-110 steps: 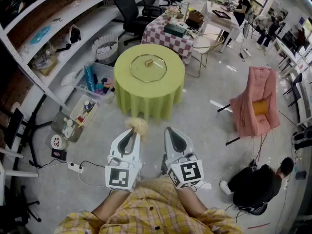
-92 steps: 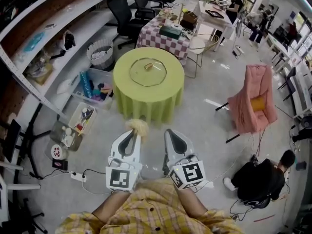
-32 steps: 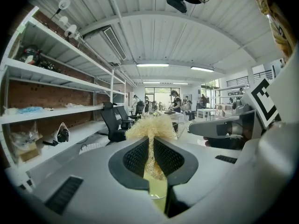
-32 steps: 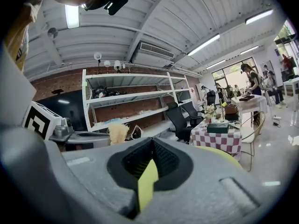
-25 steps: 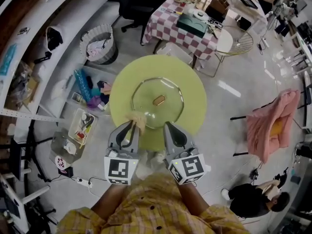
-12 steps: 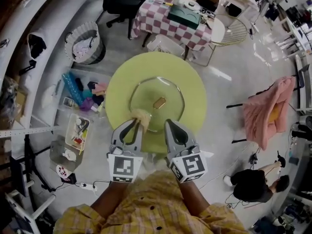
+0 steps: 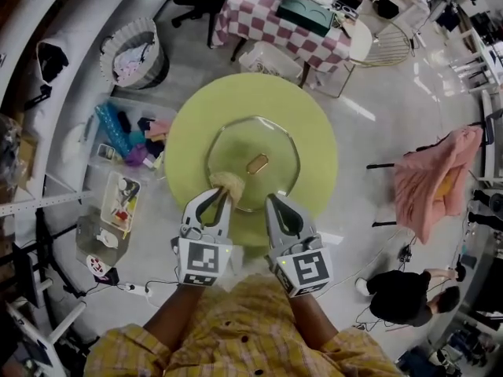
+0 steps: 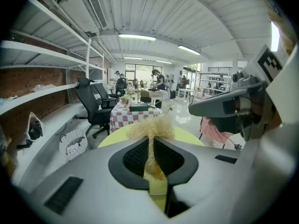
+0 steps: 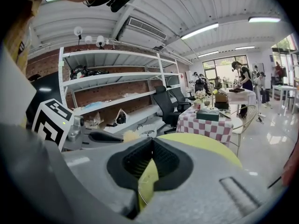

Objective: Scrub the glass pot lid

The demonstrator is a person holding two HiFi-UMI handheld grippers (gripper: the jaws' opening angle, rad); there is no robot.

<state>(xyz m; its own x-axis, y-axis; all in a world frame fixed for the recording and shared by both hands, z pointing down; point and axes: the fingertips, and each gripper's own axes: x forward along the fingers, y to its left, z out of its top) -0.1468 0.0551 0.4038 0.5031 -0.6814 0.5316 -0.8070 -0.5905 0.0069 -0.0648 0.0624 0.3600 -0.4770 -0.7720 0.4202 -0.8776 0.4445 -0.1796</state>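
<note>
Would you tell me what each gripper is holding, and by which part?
The left gripper pinches a straw-coloured scrubber by its thin lower end, the fluffy tuft sticking out past the jaw tips. The right gripper is shut on nothing.

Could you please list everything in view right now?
round table: one, yellow-green cloth, centre
glass pot lid: one, clear with gold handle, on the round table
scrubber: one, tan, at the lid's near edge, in the left gripper
checked table: one, red and white, beyond the round table
basket: one, pale, floor, far left
draped chair: one, pink, right
seated person: one, dark clothes, floor, lower right
left gripper: one, grey, shut on the scrubber
right gripper: one, grey, shut and empty
shirt: one, yellow plaid, bottom edge
</note>
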